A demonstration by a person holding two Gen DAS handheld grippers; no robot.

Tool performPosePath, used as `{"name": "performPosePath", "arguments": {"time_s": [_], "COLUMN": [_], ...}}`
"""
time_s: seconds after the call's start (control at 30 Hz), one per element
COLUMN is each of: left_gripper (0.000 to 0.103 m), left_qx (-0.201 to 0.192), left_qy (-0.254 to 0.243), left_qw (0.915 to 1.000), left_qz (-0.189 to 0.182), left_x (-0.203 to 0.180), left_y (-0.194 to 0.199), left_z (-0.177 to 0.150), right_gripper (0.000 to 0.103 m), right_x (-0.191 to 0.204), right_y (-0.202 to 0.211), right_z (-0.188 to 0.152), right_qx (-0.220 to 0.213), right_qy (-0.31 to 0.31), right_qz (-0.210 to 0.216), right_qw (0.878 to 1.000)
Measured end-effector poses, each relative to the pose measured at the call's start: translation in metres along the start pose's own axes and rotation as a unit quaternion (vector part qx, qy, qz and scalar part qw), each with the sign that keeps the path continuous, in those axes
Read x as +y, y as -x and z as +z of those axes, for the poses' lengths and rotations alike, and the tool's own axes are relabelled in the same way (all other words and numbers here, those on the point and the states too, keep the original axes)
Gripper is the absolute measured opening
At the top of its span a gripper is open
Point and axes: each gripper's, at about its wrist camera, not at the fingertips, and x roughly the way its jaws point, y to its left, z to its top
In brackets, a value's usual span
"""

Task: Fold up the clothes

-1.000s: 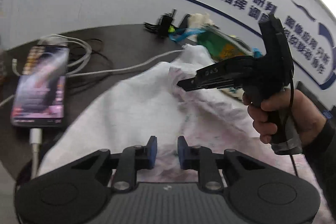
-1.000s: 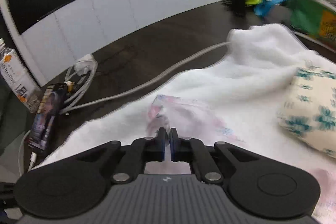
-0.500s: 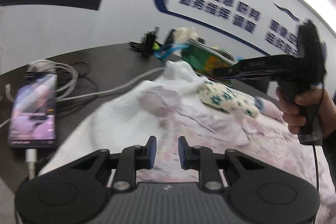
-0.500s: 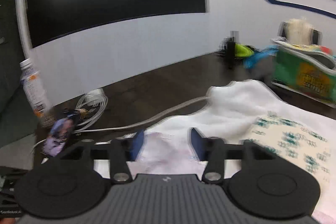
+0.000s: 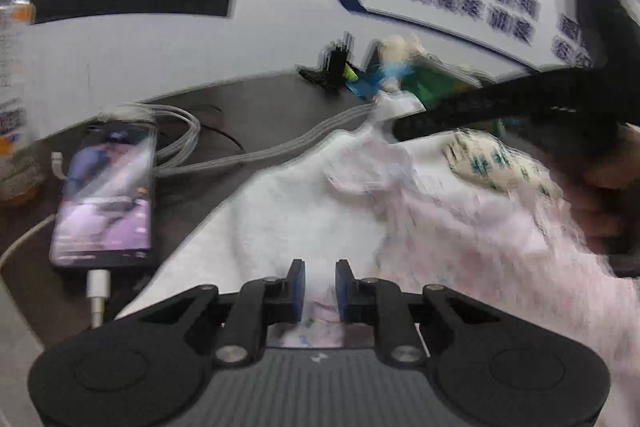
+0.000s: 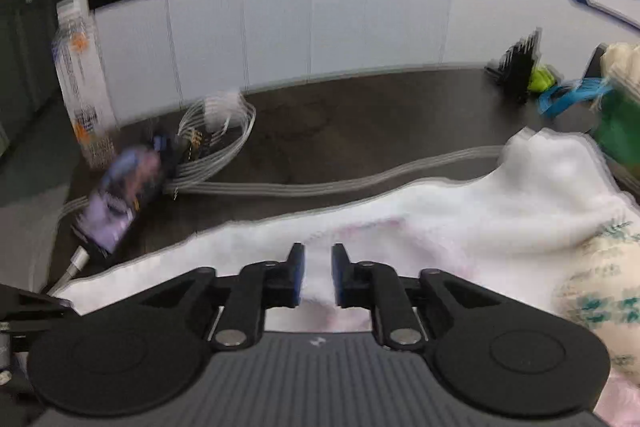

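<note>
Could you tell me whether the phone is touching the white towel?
Apart. The left wrist view shows a strip of dark table between the phone and the white towel edge.

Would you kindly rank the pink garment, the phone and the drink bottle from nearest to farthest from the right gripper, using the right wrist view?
1. pink garment: directly ahead of and below the open jaws of the right gripper.
2. phone: to the left on the dark table, plugged into a cable.
3. drink bottle: far left, standing just behind the phone.
</note>
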Motion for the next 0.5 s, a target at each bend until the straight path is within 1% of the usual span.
{"name": "performPosePath", "arguments": {"time_s": [0.03,0.07,0.13,0.17,0.23,0.3,0.37,0.4,0.47,0.5], "left_gripper": [0.012,0.012,0.012,0.013,0.016,0.016,0.016,0.016,0.016,0.016], "left_qx": [-0.013,-0.022,-0.027,-0.018,0.0,0.018,0.053,0.072,0.105,0.112], "left_qy": [-0.001,-0.002,-0.002,-0.01,-0.03,-0.069,-0.091,-0.1,-0.119,-0.131], "left_qw": [0.9999,0.9996,0.9965,0.9934,0.9837,0.9718,0.9596,0.9512,0.9284,0.9167], "left_qz": [-0.001,-0.017,-0.079,-0.113,-0.177,-0.225,-0.261,-0.283,-0.336,-0.36], "left_x": [-0.002,-0.006,-0.016,-0.025,-0.045,-0.074,-0.099,-0.11,-0.122,-0.124], "left_y": [0.007,0.015,0.03,0.032,0.035,0.033,0.03,0.03,0.032,0.037], "left_z": [0.002,0.004,0.008,0.009,0.009,-0.001,-0.013,-0.019,-0.03,-0.035], "right_gripper": [0.03,0.038,0.04,0.04,0.04,0.04,0.04,0.04,0.04,0.04], "right_x": [-0.008,-0.018,-0.038,-0.048,-0.063,-0.073,-0.07,-0.067,-0.066,-0.067], "right_y": [0.027,0.054,0.108,0.134,0.175,0.206,0.223,0.231,0.25,0.261], "right_z": [0.0,-0.005,-0.019,-0.029,-0.057,-0.09,-0.126,-0.145,-0.183,-0.198], "right_qx": [-0.02,-0.035,-0.056,-0.062,-0.053,-0.035,-0.007,0.007,0.026,0.028], "right_qy": [0.0,-0.004,-0.024,-0.038,-0.066,-0.085,-0.086,-0.085,-0.108,-0.126], "right_qz": [-0.019,-0.039,-0.08,-0.1,-0.134,-0.168,-0.199,-0.214,-0.242,-0.25], "right_qw": [1.0,0.999,0.995,0.992,0.987,0.982,0.976,0.973,0.964,0.96]}}
